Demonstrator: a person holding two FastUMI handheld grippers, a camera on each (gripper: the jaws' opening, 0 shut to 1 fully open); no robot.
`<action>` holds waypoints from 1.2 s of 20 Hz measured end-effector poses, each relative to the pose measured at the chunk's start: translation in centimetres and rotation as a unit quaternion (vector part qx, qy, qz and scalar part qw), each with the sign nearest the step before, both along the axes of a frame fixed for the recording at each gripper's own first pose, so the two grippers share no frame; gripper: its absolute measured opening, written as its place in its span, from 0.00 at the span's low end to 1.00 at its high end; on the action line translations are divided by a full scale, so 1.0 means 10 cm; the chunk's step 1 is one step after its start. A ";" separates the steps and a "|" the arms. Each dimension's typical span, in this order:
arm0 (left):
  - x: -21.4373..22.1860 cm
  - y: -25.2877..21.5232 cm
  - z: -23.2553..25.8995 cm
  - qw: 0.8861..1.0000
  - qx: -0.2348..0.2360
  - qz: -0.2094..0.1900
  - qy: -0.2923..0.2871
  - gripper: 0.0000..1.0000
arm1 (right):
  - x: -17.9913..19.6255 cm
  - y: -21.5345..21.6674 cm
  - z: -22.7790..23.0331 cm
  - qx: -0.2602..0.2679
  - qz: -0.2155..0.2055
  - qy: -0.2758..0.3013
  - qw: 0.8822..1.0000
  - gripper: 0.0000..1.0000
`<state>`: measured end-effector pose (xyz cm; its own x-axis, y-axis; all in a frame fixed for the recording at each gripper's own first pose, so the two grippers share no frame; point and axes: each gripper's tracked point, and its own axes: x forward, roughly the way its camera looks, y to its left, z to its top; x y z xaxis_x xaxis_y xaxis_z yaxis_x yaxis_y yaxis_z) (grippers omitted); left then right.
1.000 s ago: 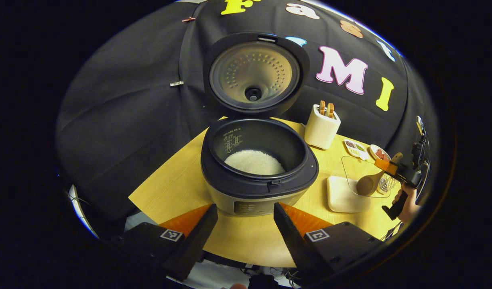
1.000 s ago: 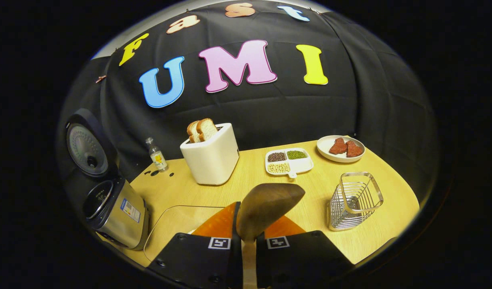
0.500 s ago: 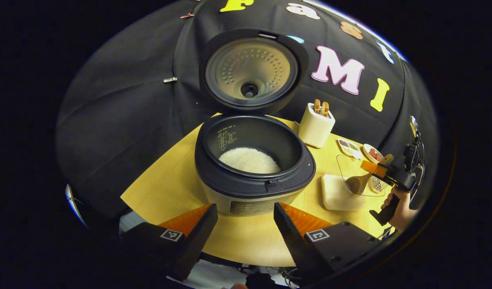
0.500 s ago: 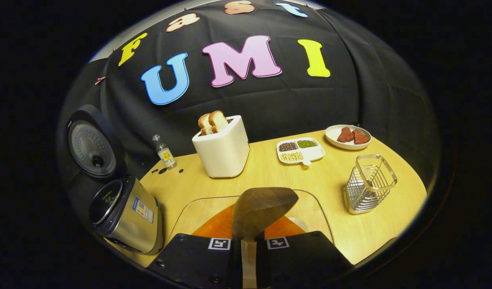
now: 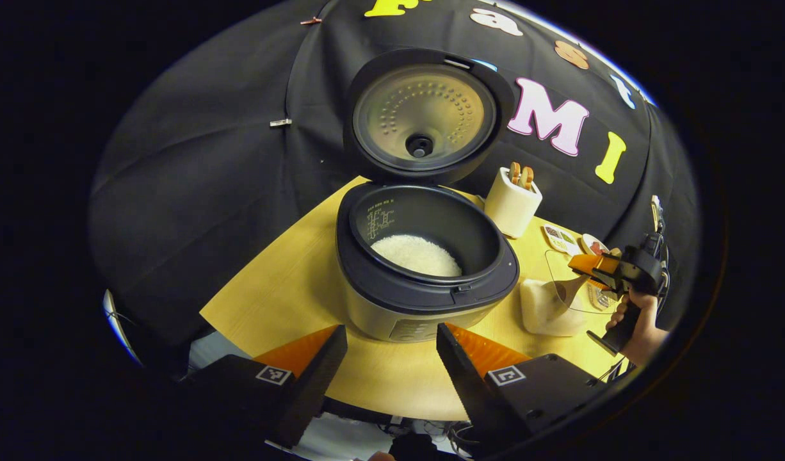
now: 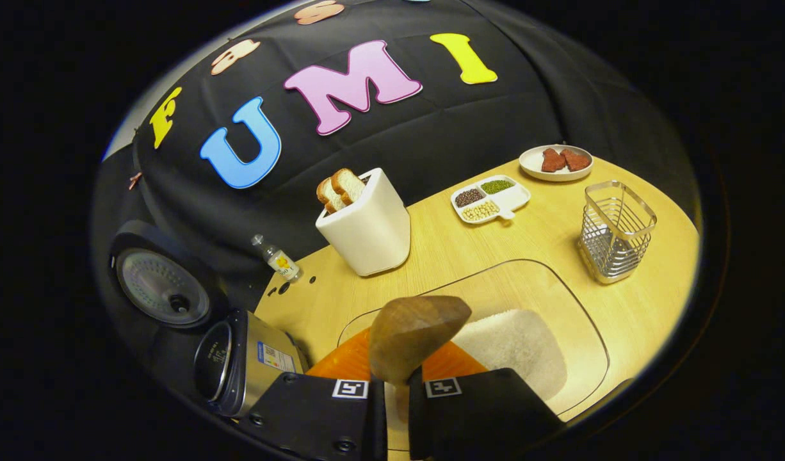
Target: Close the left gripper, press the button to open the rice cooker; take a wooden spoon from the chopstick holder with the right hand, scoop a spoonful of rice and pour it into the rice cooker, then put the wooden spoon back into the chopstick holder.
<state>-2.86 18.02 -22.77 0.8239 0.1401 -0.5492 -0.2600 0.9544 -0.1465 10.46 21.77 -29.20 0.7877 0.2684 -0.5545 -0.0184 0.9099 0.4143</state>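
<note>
- The wooden spoon (image 6: 413,336) is clamped by its handle between both fingers of the right gripper (image 6: 392,397). Its bowl sticks up and forward, tilted, over the clear glass dish (image 6: 578,307).
- That dish holds a pile of raw rice (image 6: 514,342), and the spoon's bowl sits right at the near-left edge of the pile. Can't tell if it's actually touching the grains.
- In the left gripper view you can see the same thing from the side: the right gripper (image 5: 600,269), held in a hand (image 5: 636,323), with the spoon (image 5: 568,289) angled down into the dish (image 5: 559,301).
- The rice cooker (image 5: 424,262) is wide open, lid (image 5: 428,115) standing upright at the back, with some white rice already in the bottom of the inner pot.
- The left gripper (image 5: 392,358) hangs just in front of the cooker with its fingers spread wide apart, holding nothing.
- The chopstick holder (image 6: 616,230) is a wire basket standing on the table (image 6: 546,230), off to the right past the dish.
- Other stuff on the table: a white toaster (image 6: 367,224) with 2 slices of bread, a small bottle (image 6: 278,259) left of it, a 3-section tray of beans (image 6: 488,198), and a plate (image 6: 556,163) with 2 reddish pieces on it.
</note>
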 end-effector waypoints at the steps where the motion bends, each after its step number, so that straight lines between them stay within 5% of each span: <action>1: 0.01 0.01 0.01 1.000 0.001 -0.003 -0.002 0.95 | -0.01 0.00 0.02 0.005 -0.002 0.002 1.000 0.18; 5: 0.11 -0.02 0.10 1.000 0.008 -0.018 -0.011 0.95 | -0.04 -0.04 0.05 0.033 -0.015 0.016 0.999 0.17; 10: 0.19 -0.08 0.20 0.999 0.013 -0.036 -0.022 0.95 | -0.06 -0.45 0.10 0.104 -0.106 0.047 0.988 0.17; 13: 0.22 -0.13 0.22 0.999 0.014 -0.044 -0.025 0.95 | -0.09 -0.73 0.18 0.103 -0.135 0.044 0.984 0.17; 24: 0.21 -0.27 0.47 0.996 0.018 -0.055 -0.063 0.95 | -0.03 -1.02 0.76 0.189 -0.189 0.038 0.963 0.17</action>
<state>-0.80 15.34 -18.07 0.8974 0.0636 -0.4365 -0.1357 0.9814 -0.1359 10.21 11.52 -21.62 0.8294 0.1655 -0.5337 0.3280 0.6291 0.7048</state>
